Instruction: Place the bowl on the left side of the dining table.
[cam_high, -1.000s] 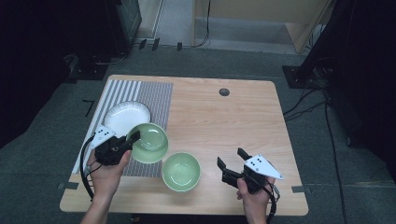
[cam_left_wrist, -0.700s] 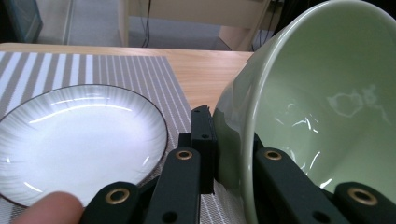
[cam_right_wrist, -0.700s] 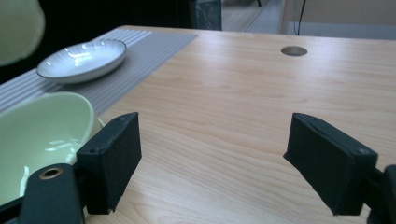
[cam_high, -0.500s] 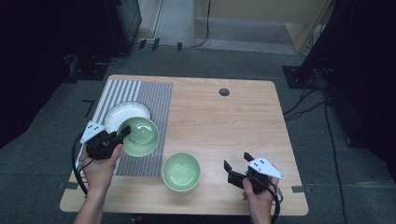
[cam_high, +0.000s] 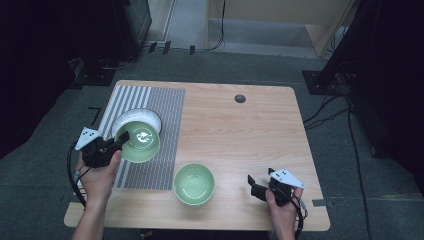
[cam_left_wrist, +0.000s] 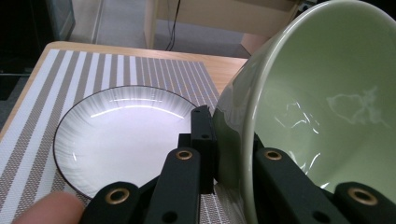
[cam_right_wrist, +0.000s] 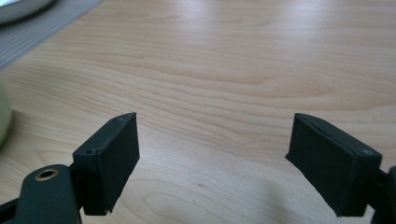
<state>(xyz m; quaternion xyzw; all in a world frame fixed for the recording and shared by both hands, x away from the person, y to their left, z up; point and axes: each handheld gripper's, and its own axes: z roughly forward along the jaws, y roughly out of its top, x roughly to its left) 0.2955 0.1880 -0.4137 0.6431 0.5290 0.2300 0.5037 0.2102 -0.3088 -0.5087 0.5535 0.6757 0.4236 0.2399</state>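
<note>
Over the striped mat (cam_high: 150, 130), left gripper (cam_high: 116, 144) jaws pinch a green bowl's (cam_high: 141, 142) rim; right gripper (cam_right_wrist: 215, 163) jaws spread.

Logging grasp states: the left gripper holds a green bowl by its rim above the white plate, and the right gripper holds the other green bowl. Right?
Not quite. The right gripper holds nothing: the right gripper view shows its jaws open over bare table. The other green bowl sits free.

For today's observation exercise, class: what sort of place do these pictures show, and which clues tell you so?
Probably a lab or studio set up for recording, not a home. A lone wooden table stands on grey carpet amid trailing floor cables and dark equipment stands, and the person works with hand-held grippers: the left gripper grips a green bowl.
</note>
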